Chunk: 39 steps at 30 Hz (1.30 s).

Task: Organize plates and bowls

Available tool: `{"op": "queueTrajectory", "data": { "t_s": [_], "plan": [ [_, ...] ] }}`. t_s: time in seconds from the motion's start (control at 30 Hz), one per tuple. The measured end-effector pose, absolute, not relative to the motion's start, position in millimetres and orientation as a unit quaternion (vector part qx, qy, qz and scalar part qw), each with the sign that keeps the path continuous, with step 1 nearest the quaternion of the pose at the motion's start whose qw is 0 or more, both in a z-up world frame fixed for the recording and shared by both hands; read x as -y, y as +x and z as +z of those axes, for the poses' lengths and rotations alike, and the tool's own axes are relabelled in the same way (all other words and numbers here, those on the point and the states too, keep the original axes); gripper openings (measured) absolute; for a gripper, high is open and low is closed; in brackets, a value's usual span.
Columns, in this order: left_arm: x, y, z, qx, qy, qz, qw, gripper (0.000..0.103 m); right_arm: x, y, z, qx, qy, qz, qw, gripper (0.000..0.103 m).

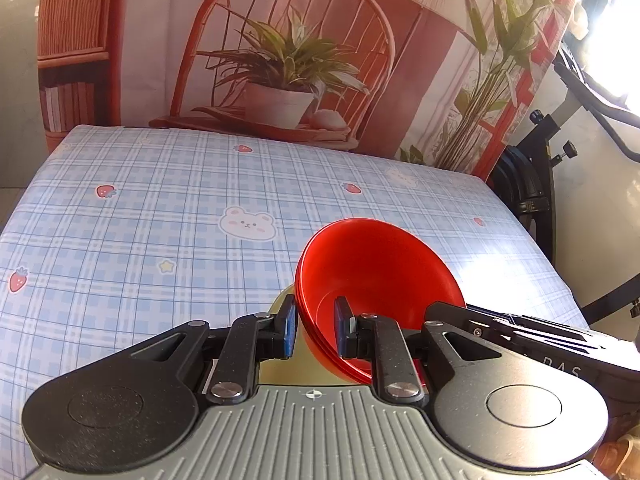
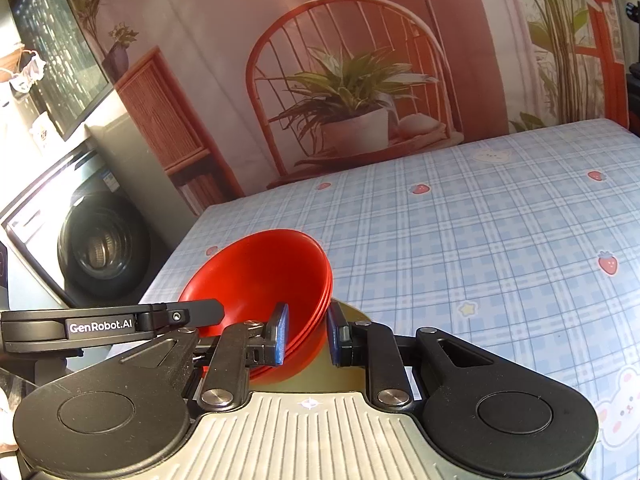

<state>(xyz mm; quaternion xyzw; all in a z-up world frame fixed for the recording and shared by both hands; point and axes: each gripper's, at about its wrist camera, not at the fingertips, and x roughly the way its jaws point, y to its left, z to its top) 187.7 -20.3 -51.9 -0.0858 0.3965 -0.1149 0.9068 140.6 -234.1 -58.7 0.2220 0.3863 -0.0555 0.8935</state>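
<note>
Red bowls (image 1: 376, 276), nested, tilted, mouths upward.

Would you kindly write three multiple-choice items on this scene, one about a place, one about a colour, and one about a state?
1. Where do the red bowls sit?
A. Above a yellowish plate, between the two grippers
B. At the far edge of the table
C. On the floor beside the table

2. What colour is the checked tablecloth?
A. Green and yellow
B. Pale blue and white
C. Plain black

3. How does the left gripper stand on the bowls?
A. Wide open, well clear of them
B. One finger inside and one outside the rim
C. Both fingers under the base

Answers: 1 A, as the yellowish surface shows beneath the bowls in both wrist views, with the right gripper on the opposite rim; 2 B, as the cloth shows blue plaid with strawberries; 3 B, as the rim passes between its blue pads.
</note>
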Motion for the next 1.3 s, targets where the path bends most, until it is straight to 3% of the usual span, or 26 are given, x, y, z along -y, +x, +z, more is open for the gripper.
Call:
{"op": "queueTrajectory", "data": {
  "t_s": [1.3],
  "plan": [
    [28,174,-80,-0.423,-0.052,-0.094,0.9,0.021,224,142,-87,-0.424,0.197,-0.06,0.882,0.02]
  ]
}}
